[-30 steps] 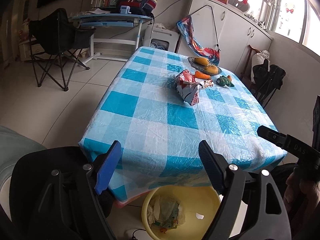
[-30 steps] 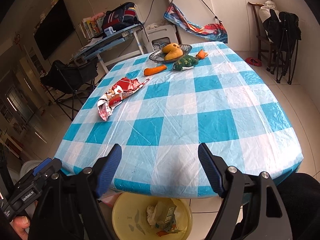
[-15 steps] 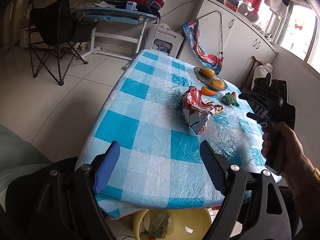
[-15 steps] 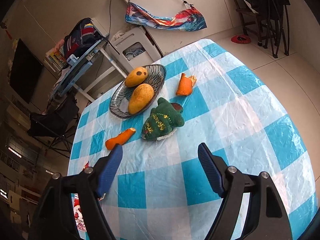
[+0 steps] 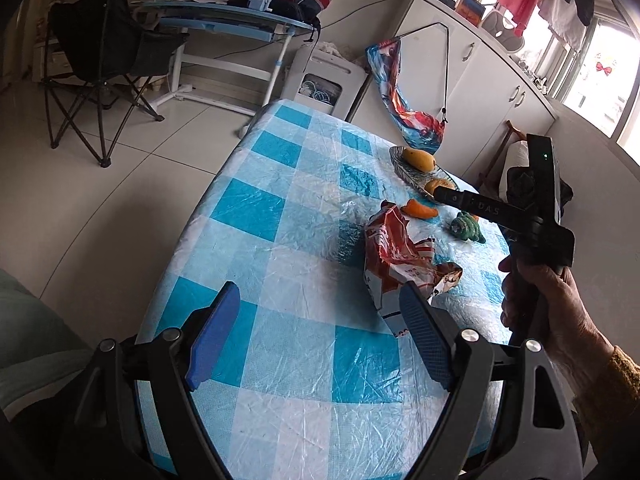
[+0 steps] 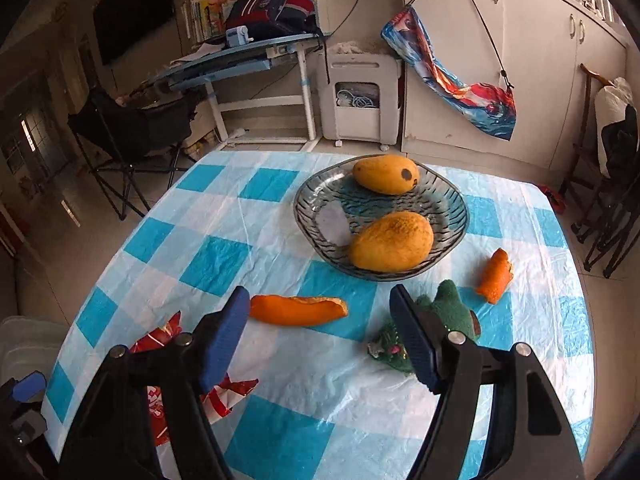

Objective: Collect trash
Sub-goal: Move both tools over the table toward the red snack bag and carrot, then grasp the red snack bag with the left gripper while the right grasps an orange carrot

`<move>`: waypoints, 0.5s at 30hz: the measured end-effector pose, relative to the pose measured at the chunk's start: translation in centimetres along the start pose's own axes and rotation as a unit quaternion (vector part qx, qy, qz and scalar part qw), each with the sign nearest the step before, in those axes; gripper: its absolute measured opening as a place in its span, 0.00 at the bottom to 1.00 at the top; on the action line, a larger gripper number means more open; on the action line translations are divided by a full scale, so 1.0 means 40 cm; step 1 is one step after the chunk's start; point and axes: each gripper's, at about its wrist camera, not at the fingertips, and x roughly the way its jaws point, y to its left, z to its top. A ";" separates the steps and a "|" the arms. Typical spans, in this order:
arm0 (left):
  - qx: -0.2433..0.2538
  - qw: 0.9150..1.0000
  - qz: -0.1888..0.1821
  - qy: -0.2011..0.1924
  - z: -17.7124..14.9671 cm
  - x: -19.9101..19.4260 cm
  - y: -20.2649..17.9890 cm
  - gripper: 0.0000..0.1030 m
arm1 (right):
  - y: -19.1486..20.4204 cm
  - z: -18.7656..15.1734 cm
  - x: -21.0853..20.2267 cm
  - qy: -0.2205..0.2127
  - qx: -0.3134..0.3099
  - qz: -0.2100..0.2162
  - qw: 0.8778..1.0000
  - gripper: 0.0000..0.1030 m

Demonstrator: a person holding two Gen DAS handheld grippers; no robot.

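Trash on the surface (image 6: 280,432), which is covered in a blue-and-white check cloth: three pieces seen. Landmark taken as the glass fruit dish (image 6: 320,216) holding two mangoes (image 6: 392,248).

- Long orange peel (image 6: 298,311) lies flat on the cloth just in front of the dish, apart from it.
- Short orange peel (image 6: 495,276) lies to the right of the dish, near its rim, not touching.
- Crumpled red-and-white snack wrapper (image 5: 400,264) lies further from the dish than the long peel, on the near-left side; it stands partly bunched up. Printing on it too small to read.
- Green plush toy (image 6: 448,312) lies in front of the dish between the two peels; partly hidden by a finger in the right wrist view.

Right gripper (image 6: 318,336): above the surface, angled down toward the dish. Jaws are closing, with a clear gap between the blue pads. The long peel sits in line with that gap, its left end close by the left pad; contact looks unlikely, but depth is hard to judge. Nothing gripped. In the left wrist view the same gripper (image 5: 444,194) appears from the side, held by the person's hand (image 5: 540,300), above the dish side of the surface.

Left gripper (image 5: 316,332): jaws wide apart, only bare cloth between them. The wrapper lies just beyond the right pad.
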 end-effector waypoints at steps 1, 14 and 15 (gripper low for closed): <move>0.002 1.000 -0.001 0.001 -0.001 0.002 -0.001 0.76 | 0.019 0.006 0.021 0.015 -0.037 -0.003 0.999 0.57; -0.001 0.997 -0.041 0.067 0.099 0.152 -0.037 0.76 | 0.038 0.014 0.106 0.111 -0.144 0.026 0.983 0.26; 0.005 0.996 -0.042 0.073 0.108 0.171 -0.049 0.76 | 0.037 0.012 0.104 0.108 -0.134 0.026 0.985 0.24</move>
